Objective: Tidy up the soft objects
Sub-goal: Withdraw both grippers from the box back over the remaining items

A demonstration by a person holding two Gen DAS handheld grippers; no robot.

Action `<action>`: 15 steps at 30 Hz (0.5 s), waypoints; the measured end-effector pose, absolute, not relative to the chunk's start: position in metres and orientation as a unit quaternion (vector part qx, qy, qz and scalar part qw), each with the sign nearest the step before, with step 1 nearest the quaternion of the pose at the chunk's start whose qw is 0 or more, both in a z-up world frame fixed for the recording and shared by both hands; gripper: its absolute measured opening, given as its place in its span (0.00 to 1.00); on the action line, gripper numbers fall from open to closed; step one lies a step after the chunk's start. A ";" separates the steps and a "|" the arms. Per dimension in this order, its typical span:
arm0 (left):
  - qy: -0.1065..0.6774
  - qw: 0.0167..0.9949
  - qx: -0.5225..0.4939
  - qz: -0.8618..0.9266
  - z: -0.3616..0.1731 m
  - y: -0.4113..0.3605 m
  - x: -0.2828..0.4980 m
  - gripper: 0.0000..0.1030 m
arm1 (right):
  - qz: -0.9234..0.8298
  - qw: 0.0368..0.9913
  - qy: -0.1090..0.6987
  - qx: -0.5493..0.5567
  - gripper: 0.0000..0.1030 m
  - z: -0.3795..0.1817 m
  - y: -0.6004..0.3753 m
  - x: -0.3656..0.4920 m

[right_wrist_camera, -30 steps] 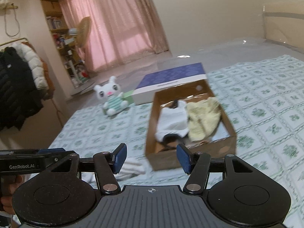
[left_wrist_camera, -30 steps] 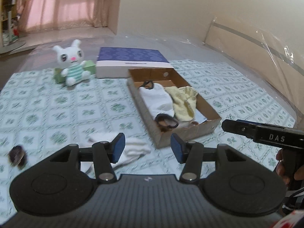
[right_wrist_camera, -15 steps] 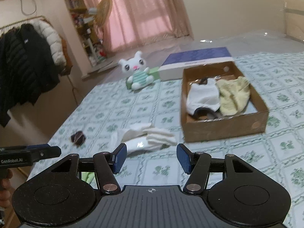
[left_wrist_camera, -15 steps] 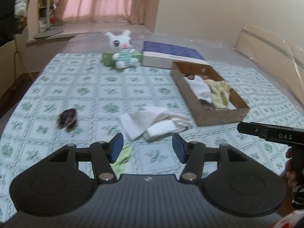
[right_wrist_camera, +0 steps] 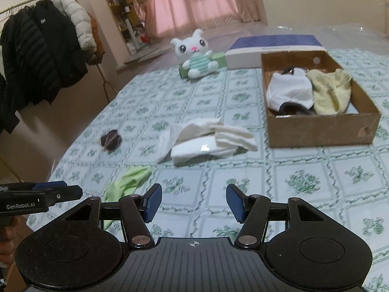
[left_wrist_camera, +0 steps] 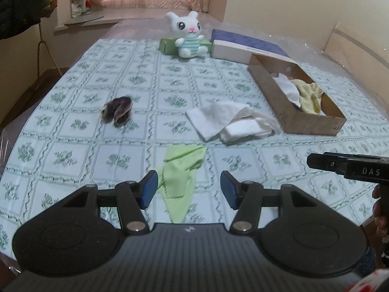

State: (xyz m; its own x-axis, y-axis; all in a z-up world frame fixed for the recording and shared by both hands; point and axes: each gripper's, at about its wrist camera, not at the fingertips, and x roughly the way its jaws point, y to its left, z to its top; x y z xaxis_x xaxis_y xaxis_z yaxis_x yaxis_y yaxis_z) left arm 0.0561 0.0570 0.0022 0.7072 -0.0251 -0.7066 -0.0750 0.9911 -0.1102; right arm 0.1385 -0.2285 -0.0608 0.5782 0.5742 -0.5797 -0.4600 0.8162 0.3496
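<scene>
Both views have been swung off the cardboard box [left_wrist_camera: 313,124] — a light-green cloth [left_wrist_camera: 181,170] near the bed's front edge now centred under left gripper [left_wrist_camera: 186,189]. Right gripper [right_wrist_camera: 193,203] likewise released, empty — next pickup judged imminent.

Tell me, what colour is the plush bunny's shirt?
Green-and-white stripes on the plush bunny, clearest in the right wrist view.

Pink curtains [right_wrist_camera: 206,2] over lit window; cream walls [left_wrist_camera: 304,4]; coat rack [right_wrist_camera: 36,48] with dark jackets.
</scene>
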 end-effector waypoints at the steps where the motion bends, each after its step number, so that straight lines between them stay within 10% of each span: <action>1: 0.384 0.921 -0.066 0.015 -0.001 0.059 0.055 0.52 | 0.294 0.883 0.357 0.079 0.57 -0.063 -0.226 0.138; 15: 0.416 0.907 -0.065 0.025 -0.035 0.061 0.067 0.53 | 0.290 0.874 0.384 0.062 0.58 -0.091 -0.206 0.142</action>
